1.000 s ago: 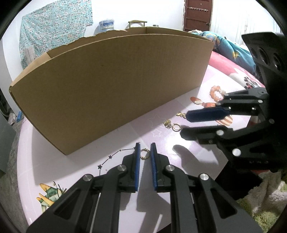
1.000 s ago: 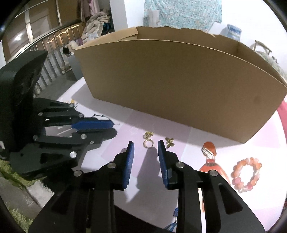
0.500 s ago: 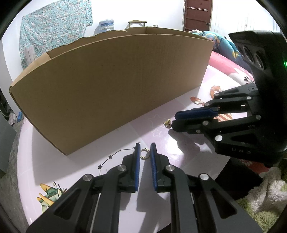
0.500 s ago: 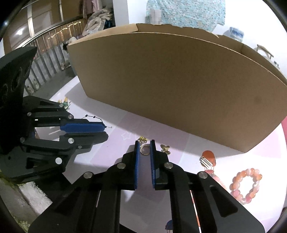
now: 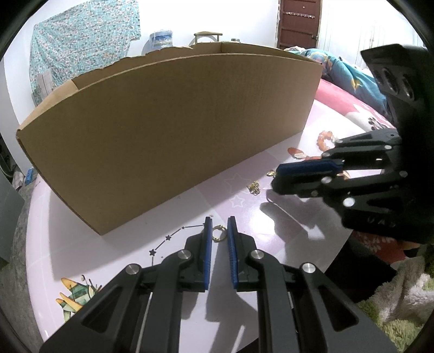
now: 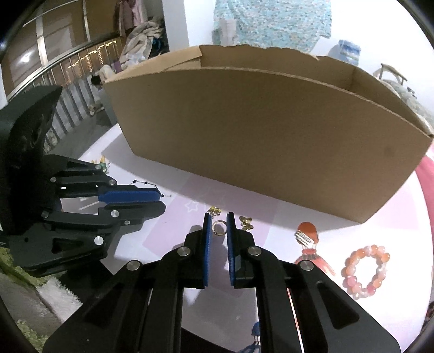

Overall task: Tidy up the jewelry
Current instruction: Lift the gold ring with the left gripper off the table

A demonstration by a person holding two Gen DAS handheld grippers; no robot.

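Cardboard box [image 6: 257, 141] behind gold ring [image 6: 218, 227]; bead bracelet [image 6: 364, 271] right

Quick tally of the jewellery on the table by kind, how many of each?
Gold rings: 2
Gold butterfly charm: 1
Orange bead bracelet: 1
Orange hair clip: 1
Total: 5

White walls [image 5: 244, 19]; floral cloth [image 5: 81, 40] hanging on one, brown door [image 5: 298, 24] far right. Railing [image 6: 67, 81] at left, clothes pile [image 6: 141, 35] behind. Green rug [image 5: 401, 306] on floor. Bright light.
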